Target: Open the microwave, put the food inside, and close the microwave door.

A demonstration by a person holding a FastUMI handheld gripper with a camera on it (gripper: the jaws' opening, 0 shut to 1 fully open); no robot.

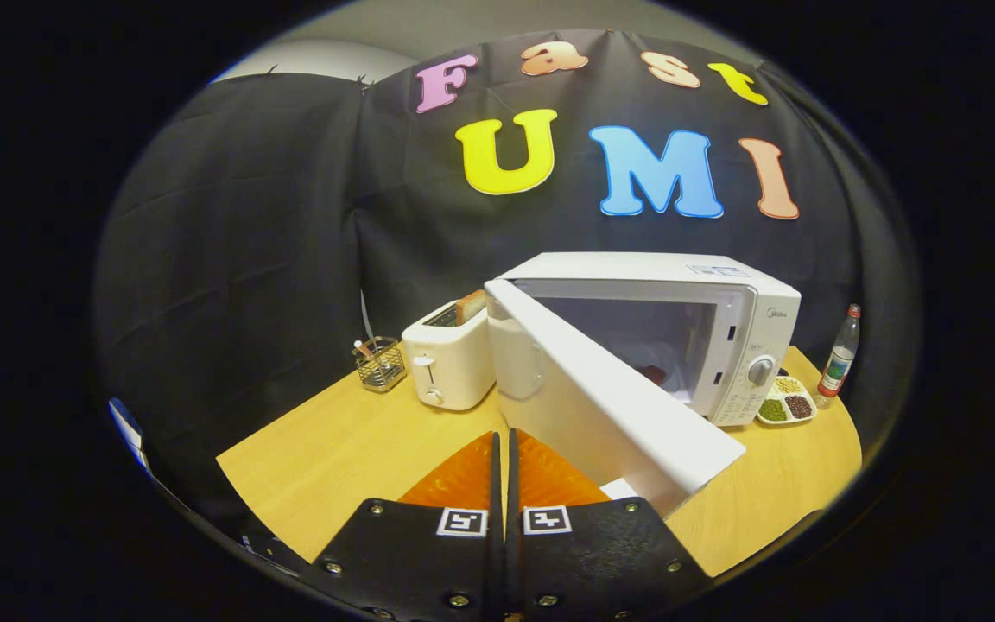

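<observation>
Microwave (722,337) stands on the wooden table (351,458) at about one o'clock from the gripper, its door (610,389) swung wide open toward the fingers. A small dark red item (653,373), presumably the food, lies on the cavity floor; detail is too small to confirm.

Left to right along the back of the table: a wire basket (379,363) at eleven o'clock, holding utensils; a white toaster (448,363) just beside it, with a bread slice (470,306) standing in its slot; the microwave; a divided dish (787,402) of beans and grains at its right front corner; a bottle (840,354) upright at two o'clock.

Gripper (504,445) is level and low over the table, pointing forward, its fingers pressed together with nothing between them. The door's outer edge lies just right of the fingertips; contact cannot be confirmed.
</observation>
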